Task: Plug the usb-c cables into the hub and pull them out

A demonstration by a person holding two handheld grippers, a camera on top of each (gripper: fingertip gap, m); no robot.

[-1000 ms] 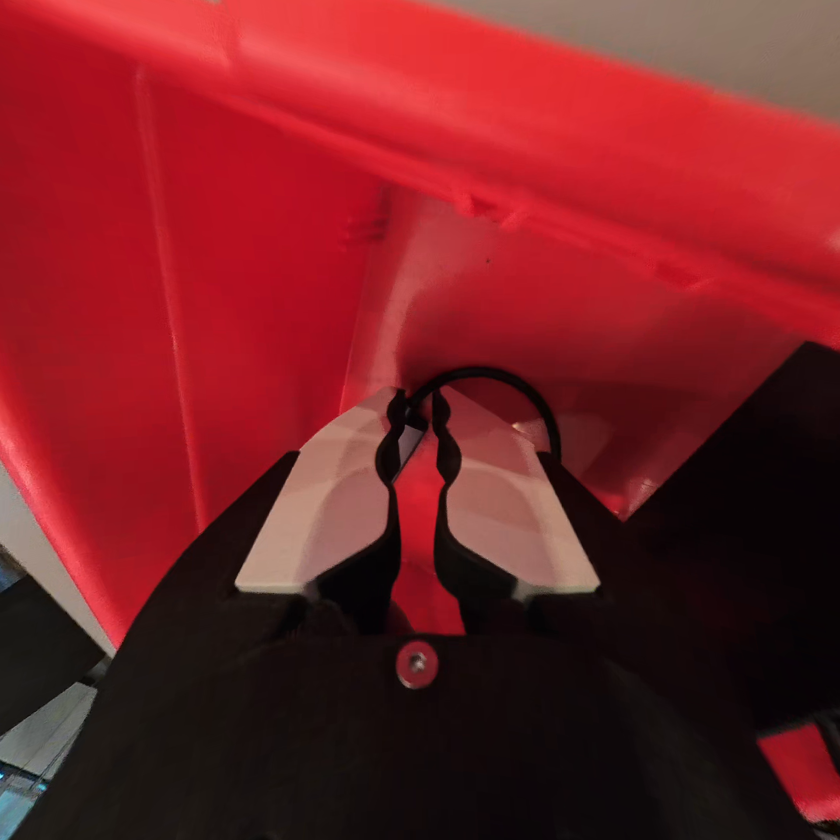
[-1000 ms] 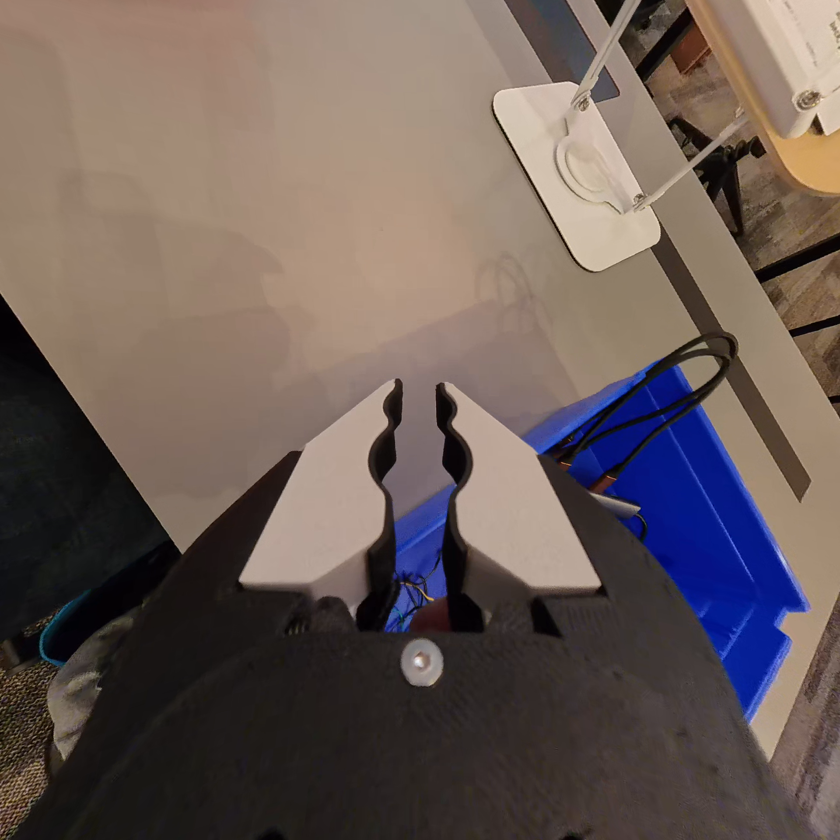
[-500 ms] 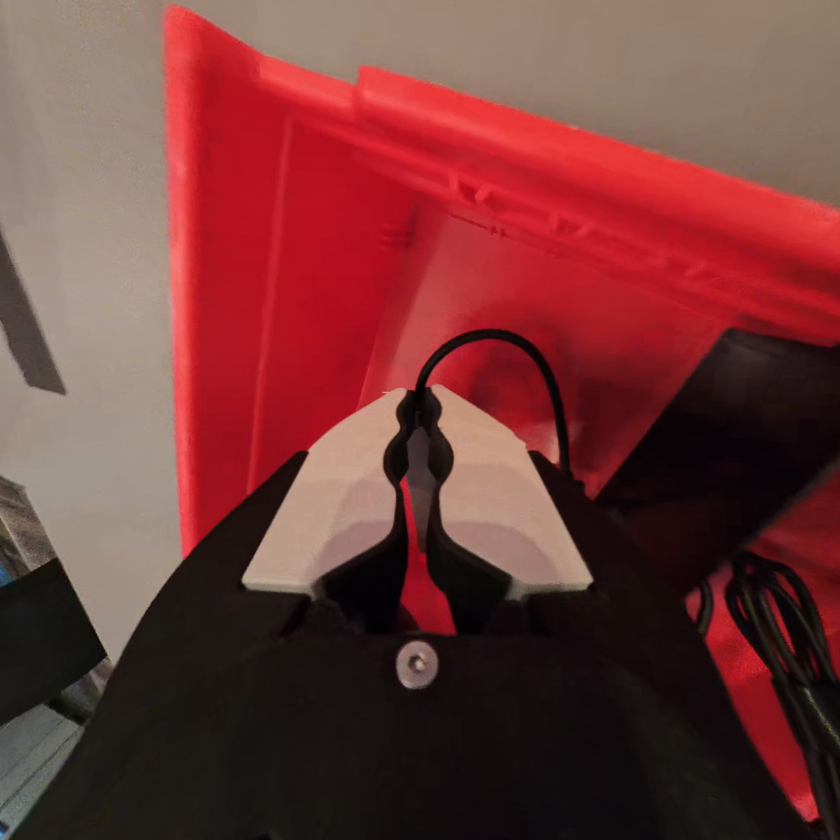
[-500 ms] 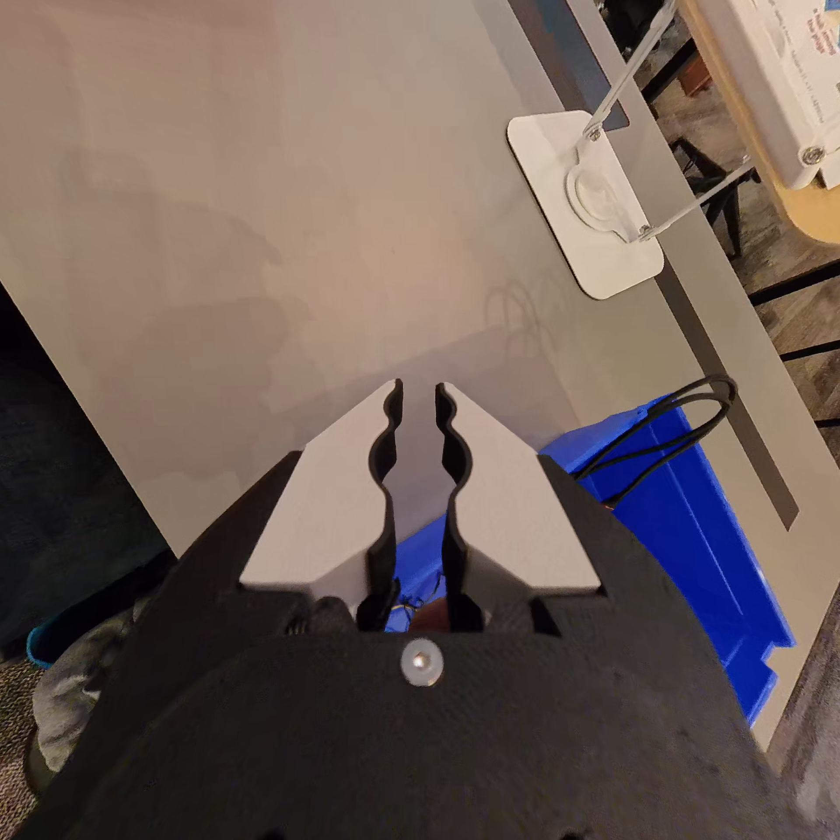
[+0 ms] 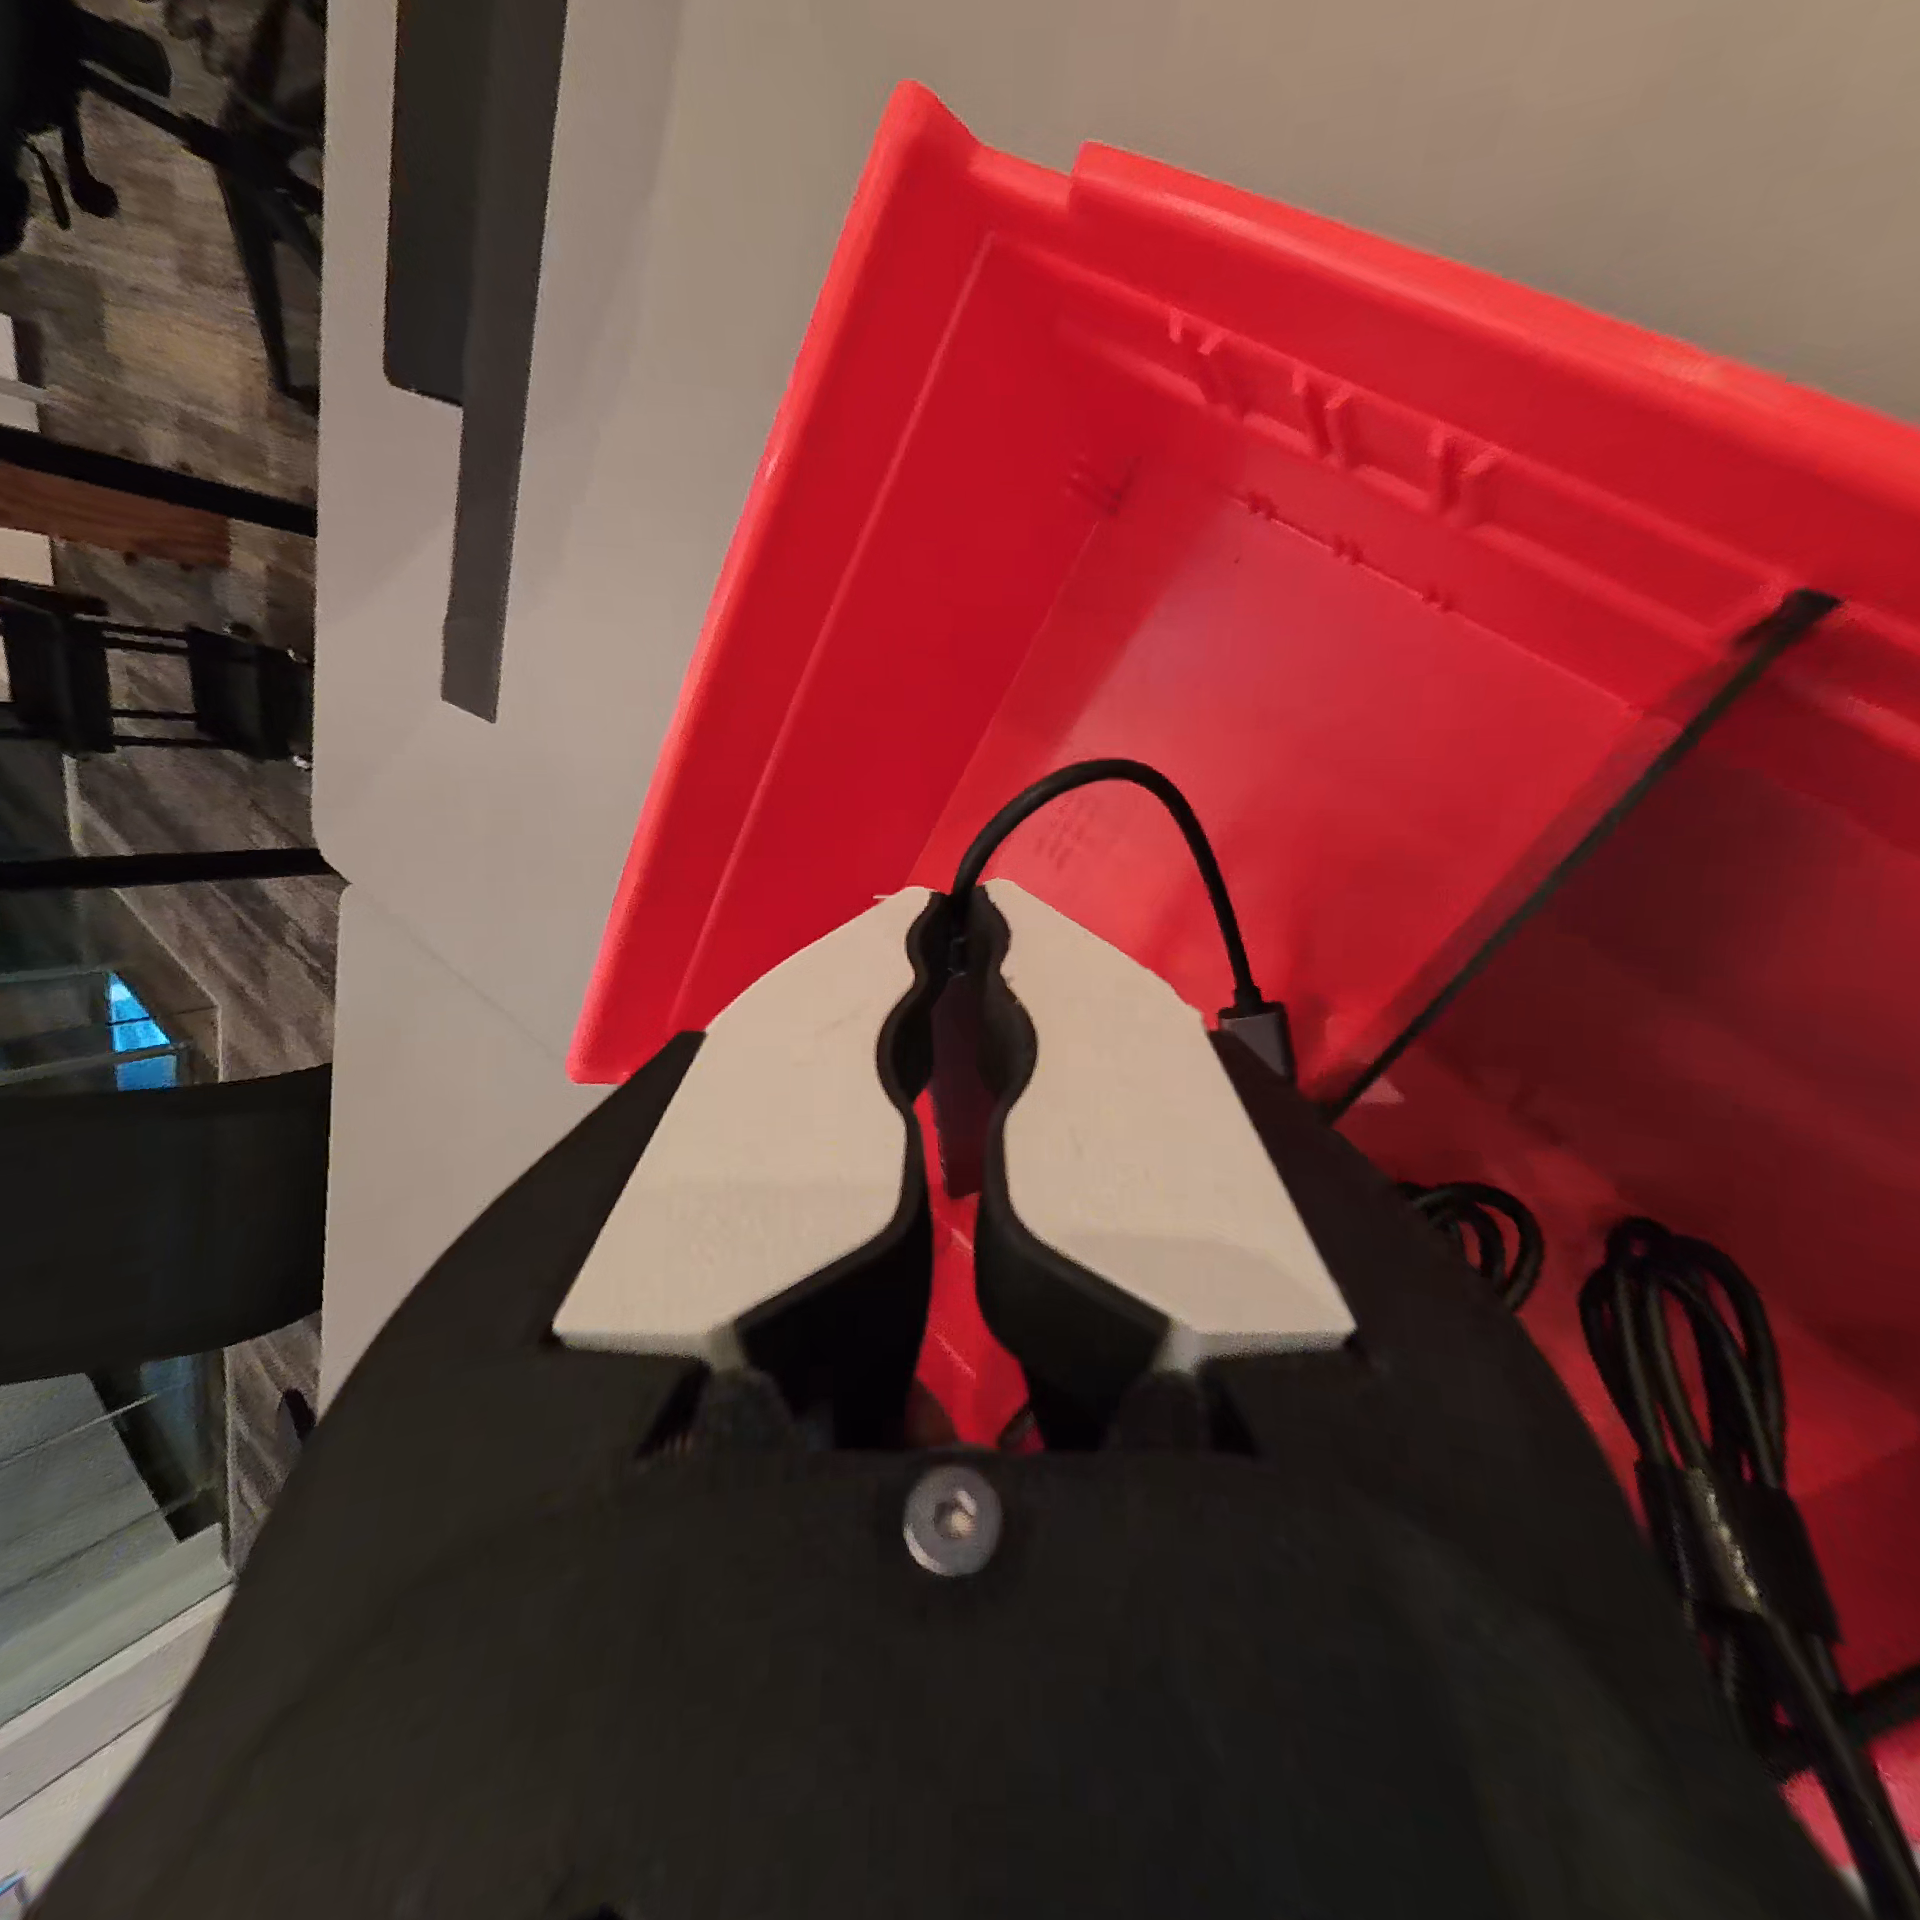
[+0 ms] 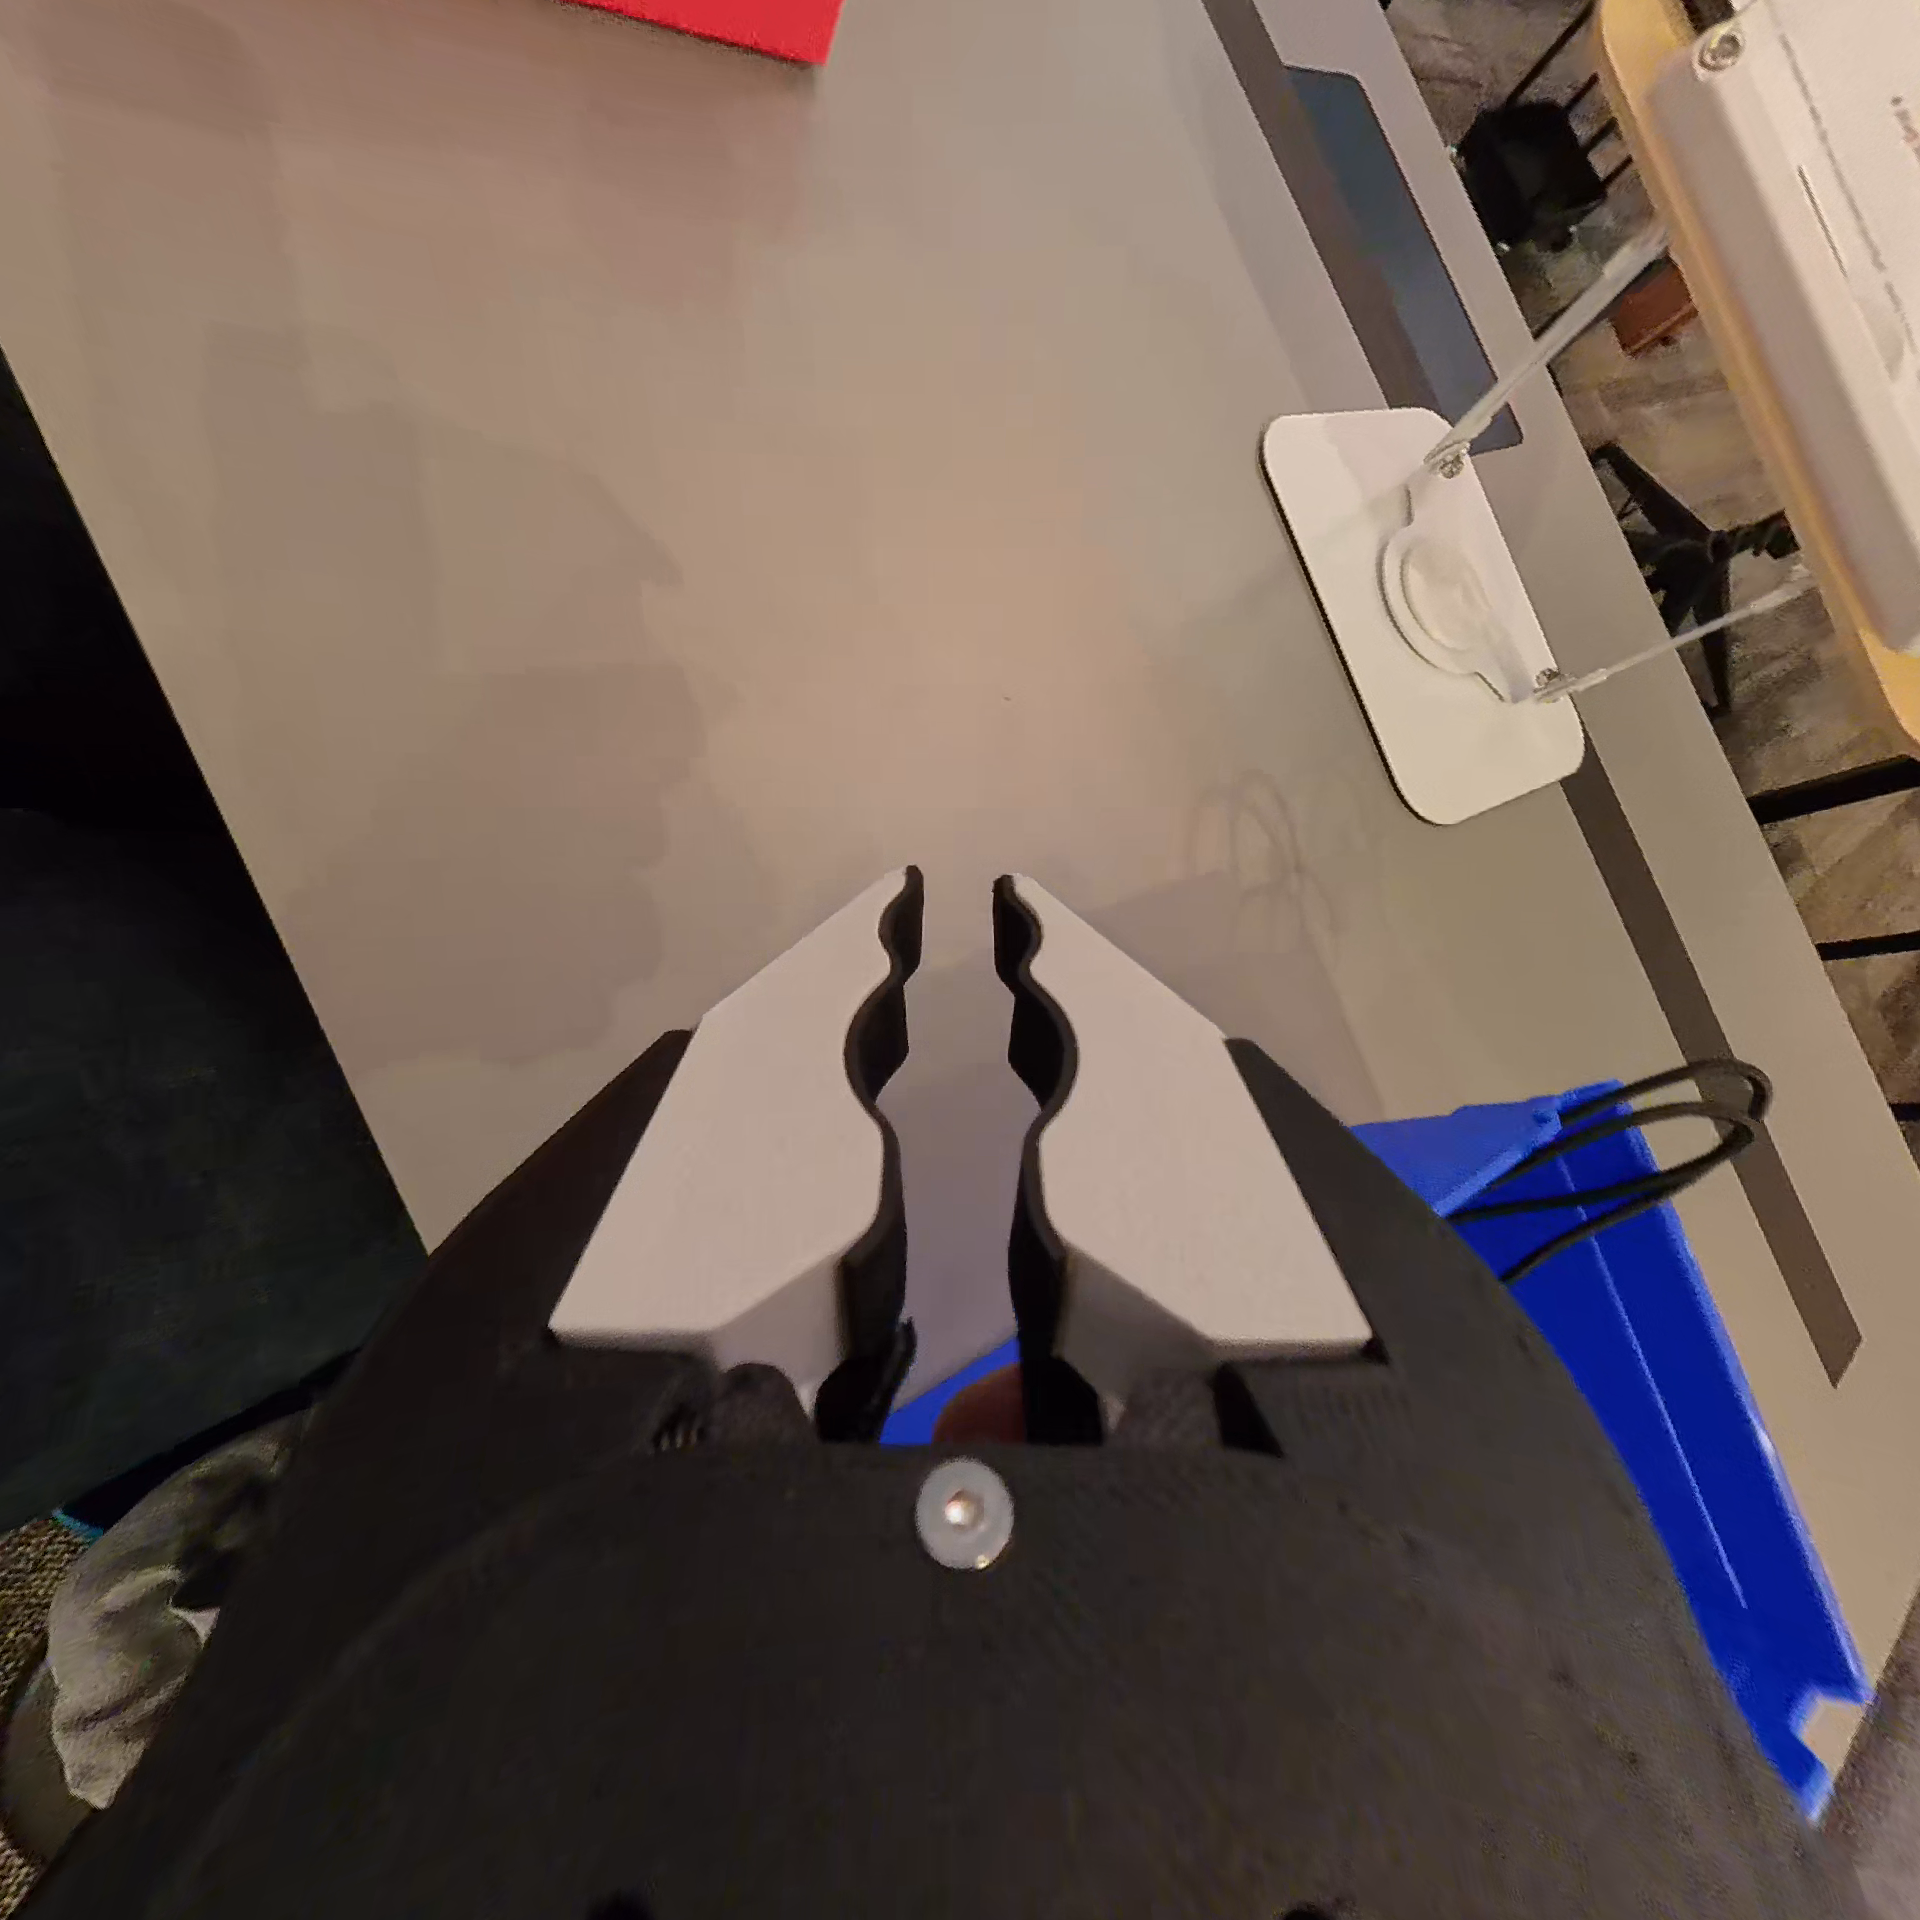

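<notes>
Over the red bin, the left tongs clench a black cable; the right tongs are released.

The left gripper has its two pale fingers drawn together, tips nearly meeting and pinching something thin and dark between the black wavy pads — its black body fills the lower part of its own view. The right gripper holds nothing — its fingers stand slightly parted, a narrow gap running between the pads from tips to base.
</notes>
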